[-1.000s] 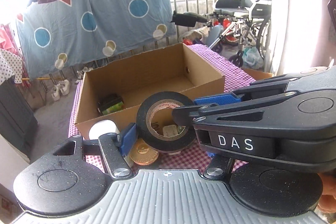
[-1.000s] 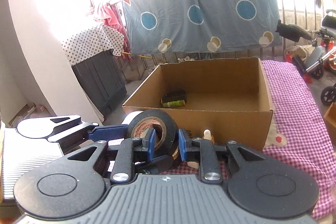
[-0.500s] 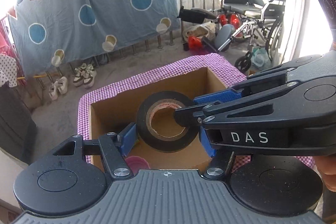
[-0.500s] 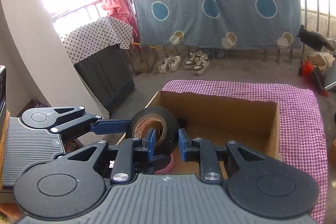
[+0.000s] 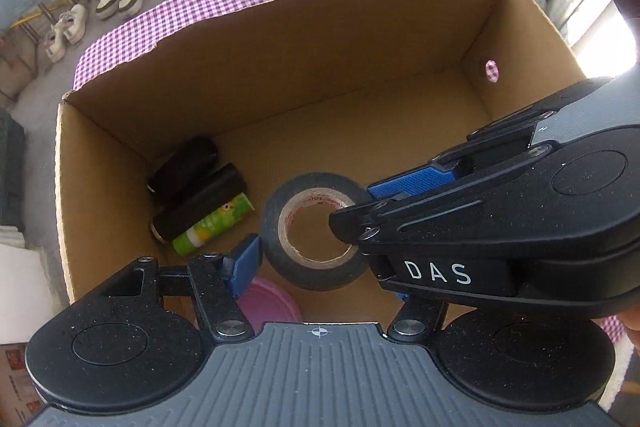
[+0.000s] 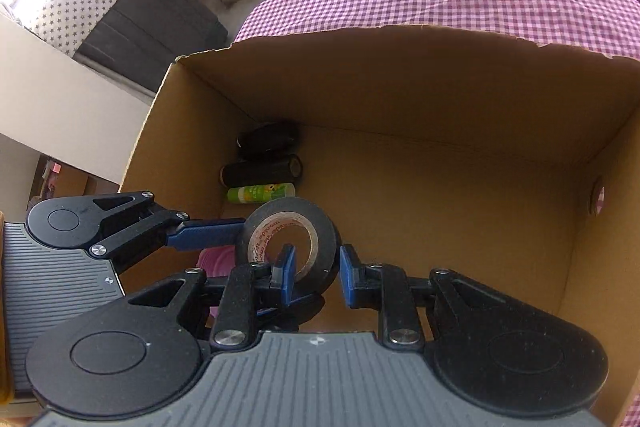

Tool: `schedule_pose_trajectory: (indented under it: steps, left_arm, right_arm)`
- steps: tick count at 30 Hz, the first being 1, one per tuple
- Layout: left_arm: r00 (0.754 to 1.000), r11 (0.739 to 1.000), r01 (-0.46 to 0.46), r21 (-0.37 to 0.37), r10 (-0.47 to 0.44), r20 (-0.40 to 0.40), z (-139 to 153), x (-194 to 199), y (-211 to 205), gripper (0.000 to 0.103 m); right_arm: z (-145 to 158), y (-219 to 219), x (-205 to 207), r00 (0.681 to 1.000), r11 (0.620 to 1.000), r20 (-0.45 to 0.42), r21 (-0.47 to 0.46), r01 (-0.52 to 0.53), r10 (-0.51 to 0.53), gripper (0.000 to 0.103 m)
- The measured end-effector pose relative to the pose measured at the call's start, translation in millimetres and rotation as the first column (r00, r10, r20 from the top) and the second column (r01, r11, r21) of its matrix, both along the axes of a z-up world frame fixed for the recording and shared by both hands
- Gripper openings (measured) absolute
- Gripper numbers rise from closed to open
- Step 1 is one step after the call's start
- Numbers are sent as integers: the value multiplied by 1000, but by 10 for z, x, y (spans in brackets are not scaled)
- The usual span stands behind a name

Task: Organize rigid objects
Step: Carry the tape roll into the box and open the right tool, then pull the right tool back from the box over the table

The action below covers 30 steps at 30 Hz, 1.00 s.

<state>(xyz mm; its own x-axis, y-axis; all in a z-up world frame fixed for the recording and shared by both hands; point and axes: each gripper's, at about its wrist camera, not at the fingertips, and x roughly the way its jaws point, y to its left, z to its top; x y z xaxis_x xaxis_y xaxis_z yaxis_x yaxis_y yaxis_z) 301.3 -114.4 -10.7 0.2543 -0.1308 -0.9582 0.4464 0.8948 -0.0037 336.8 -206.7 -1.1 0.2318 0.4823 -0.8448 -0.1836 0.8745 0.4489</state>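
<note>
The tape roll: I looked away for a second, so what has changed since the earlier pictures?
Both grippers carried the black tape roll from in front of the cardboard box to above its inside, tilting downward. Unchanged: the left gripper spans the roll, the right gripper pinches its wall.

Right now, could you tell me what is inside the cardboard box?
In the cardboard box: two dark cylinders, a green tube, a pink lid. Grippers and the tape roll hide the near floor.
</note>
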Motion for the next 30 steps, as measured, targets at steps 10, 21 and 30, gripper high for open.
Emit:
schedule_pose_trajectory:
  steps: [10, 21, 30]
  left_arm:
    - [1000, 1000, -28, 5, 28, -10, -25, 62, 77, 75]
    - [963, 991, 52, -126, -16, 267, 982, -801, 187, 82]
    - [895, 957, 151, -246, -27, 445, 1570, -1739, 462, 99]
  right_arm:
    - [-306, 49, 184, 998, 1000, -56, 16, 19, -18, 28]
    - [783, -527, -659, 958, 967, 233, 230, 112, -166, 49]
    - [1540, -960, -2205, 794, 926, 537, 367, 86, -286, 80]
